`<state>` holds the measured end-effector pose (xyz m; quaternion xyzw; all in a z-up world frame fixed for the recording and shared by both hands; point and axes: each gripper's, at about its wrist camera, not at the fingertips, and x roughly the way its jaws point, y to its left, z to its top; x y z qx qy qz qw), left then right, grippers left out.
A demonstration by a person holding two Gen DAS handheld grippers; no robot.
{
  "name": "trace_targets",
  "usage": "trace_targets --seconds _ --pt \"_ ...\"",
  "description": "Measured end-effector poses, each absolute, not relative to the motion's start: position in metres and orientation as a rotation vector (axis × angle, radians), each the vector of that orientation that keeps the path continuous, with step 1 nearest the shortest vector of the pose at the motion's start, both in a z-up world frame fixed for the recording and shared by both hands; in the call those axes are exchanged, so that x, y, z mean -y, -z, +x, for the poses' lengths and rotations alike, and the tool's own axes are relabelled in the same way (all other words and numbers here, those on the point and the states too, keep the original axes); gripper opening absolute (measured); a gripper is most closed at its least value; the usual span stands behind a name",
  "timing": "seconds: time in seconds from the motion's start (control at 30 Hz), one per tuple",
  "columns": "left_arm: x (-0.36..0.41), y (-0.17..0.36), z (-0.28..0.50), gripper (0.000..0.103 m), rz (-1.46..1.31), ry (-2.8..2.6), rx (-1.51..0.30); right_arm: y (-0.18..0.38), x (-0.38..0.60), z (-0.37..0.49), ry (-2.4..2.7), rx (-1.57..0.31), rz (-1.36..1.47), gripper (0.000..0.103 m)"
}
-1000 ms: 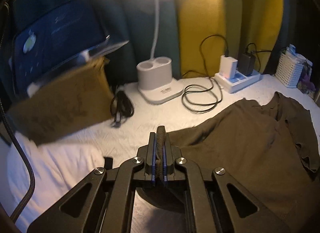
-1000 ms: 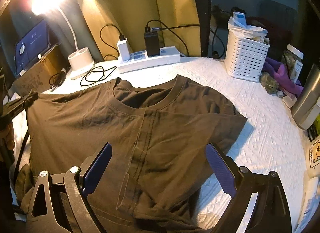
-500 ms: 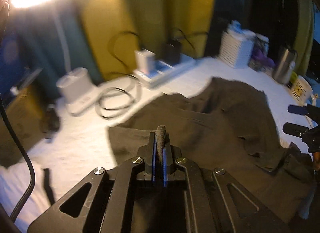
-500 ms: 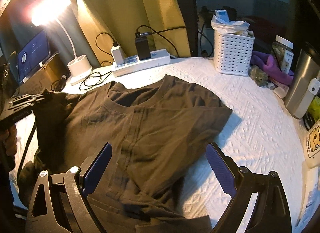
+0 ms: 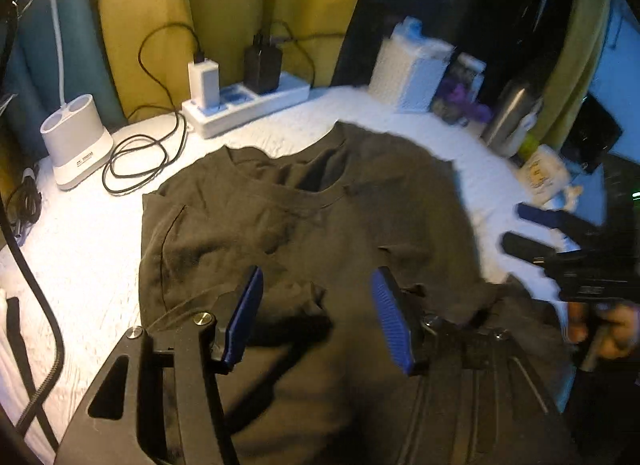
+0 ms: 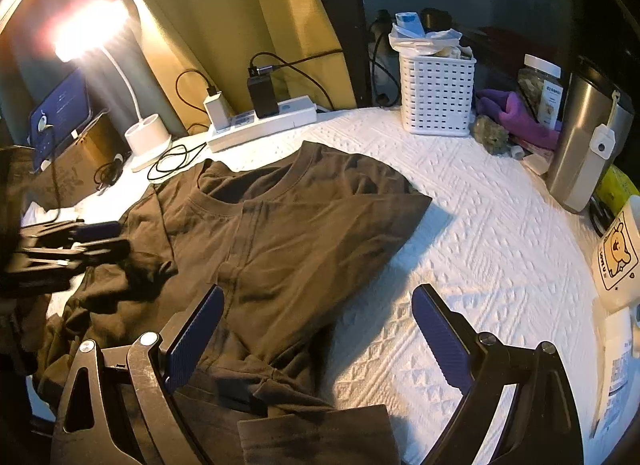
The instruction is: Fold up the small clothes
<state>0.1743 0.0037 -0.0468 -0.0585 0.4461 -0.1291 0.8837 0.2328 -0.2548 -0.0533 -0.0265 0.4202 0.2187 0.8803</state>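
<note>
A dark olive T-shirt lies on the white quilted cover, collar toward the wall, with its left side folded over the body. My left gripper hovers just above the folded part. Its jaws are opening, and the blue pads press on nothing, with cloth only beneath them. In the right wrist view the T-shirt fills the middle, and the left gripper is at its left edge. My right gripper stands wide open over the shirt's lower right part, with nothing held. The left wrist view shows the right gripper beside the shirt's right edge.
A power strip with chargers, a lamp base and a coiled cable line the back wall. At the right are a white basket, a steel flask and a bear mug. White cover lies bare right of the shirt.
My left gripper carried the shirt's left side rightward over the body, then opened and let it go. The right gripper stayed open and shifted a little.
</note>
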Motion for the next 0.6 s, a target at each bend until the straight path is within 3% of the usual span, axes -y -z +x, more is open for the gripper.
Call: trace_targets --seconds 0.1,0.27,0.6 --pt "-0.016 0.036 0.159 0.058 -0.129 0.259 -0.893 0.053 0.253 0.231 -0.457 -0.873 -0.06 0.096" --pt "-0.059 0.05 0.141 0.069 -0.143 0.169 -0.904 0.053 0.248 0.226 -0.459 -0.874 -0.071 0.096" --pt "-0.099 0.09 0.139 0.07 -0.203 0.117 -0.958 0.055 0.243 0.223 -0.432 -0.895 -0.092 0.096"
